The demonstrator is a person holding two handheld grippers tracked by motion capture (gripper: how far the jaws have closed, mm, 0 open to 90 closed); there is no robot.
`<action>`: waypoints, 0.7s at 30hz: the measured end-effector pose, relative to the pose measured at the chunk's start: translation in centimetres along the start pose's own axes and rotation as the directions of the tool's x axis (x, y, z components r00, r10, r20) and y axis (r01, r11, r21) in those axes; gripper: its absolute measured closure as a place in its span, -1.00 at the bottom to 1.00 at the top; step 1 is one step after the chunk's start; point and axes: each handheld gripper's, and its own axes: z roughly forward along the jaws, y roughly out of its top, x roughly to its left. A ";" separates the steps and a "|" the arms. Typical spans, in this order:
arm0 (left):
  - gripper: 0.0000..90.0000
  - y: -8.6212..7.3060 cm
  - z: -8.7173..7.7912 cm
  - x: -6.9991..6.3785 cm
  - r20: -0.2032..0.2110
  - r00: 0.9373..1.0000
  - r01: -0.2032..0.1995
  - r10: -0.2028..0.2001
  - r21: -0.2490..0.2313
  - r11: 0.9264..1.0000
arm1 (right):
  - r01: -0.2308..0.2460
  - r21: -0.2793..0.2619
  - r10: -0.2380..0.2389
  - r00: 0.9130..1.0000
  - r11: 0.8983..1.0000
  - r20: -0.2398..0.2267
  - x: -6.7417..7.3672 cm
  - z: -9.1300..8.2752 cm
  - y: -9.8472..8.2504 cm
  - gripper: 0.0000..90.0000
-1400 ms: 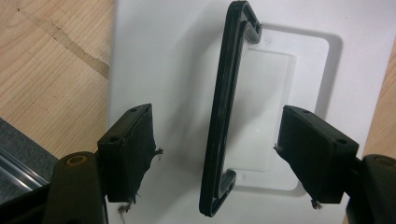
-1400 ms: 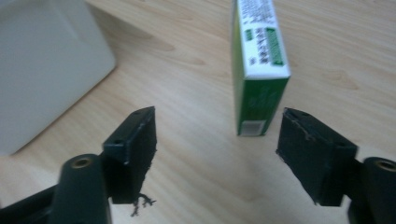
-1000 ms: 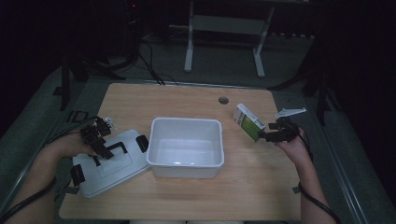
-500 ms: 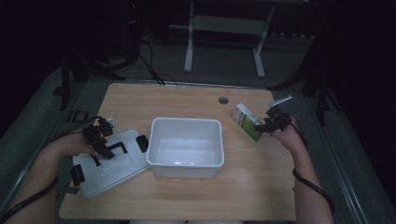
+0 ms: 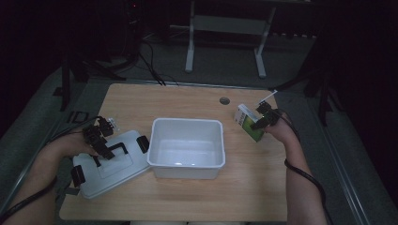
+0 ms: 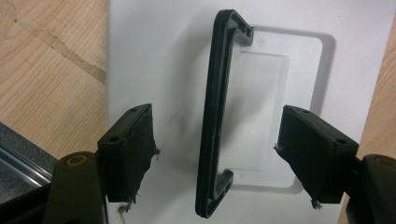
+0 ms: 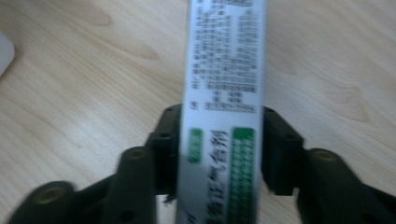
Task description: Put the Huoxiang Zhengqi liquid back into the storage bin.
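Note:
A white tub (image 5: 187, 147) stands open at the table's middle. Its white lid (image 5: 110, 166) lies to the left, with a black handle (image 5: 112, 150) and black latches. My left gripper (image 5: 101, 140) hovers over that lid. In the left gripper view it (image 6: 215, 156) is open, and the black handle (image 6: 219, 116) runs between its fingers without touching them. At the right, a white and green box (image 5: 248, 123) sits tilted in my right gripper (image 5: 263, 117). The right gripper view has the gripper (image 7: 219, 149) shut on the box (image 7: 224, 93) across its narrow sides, over bare wood.
A small round hole (image 5: 224, 100) lies in the wooden table (image 5: 187, 197) near its far edge. Beyond the table stand a metal frame (image 5: 225, 42) and floor cables (image 5: 150, 56). The lid overhangs the table's left front corner.
My right hand has shifted a little left and toward the far edge, closing in on the box. The box has stayed about where it was. The left gripper has barely moved.

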 end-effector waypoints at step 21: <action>-0.39 -0.1 0.0 -0.1 0.005 1.000 -0.010 0.010 0.011 1.000 | 0.103 0.158 -0.113 0.992 0.982 0.055 1.3 -0.6 1.2 0.44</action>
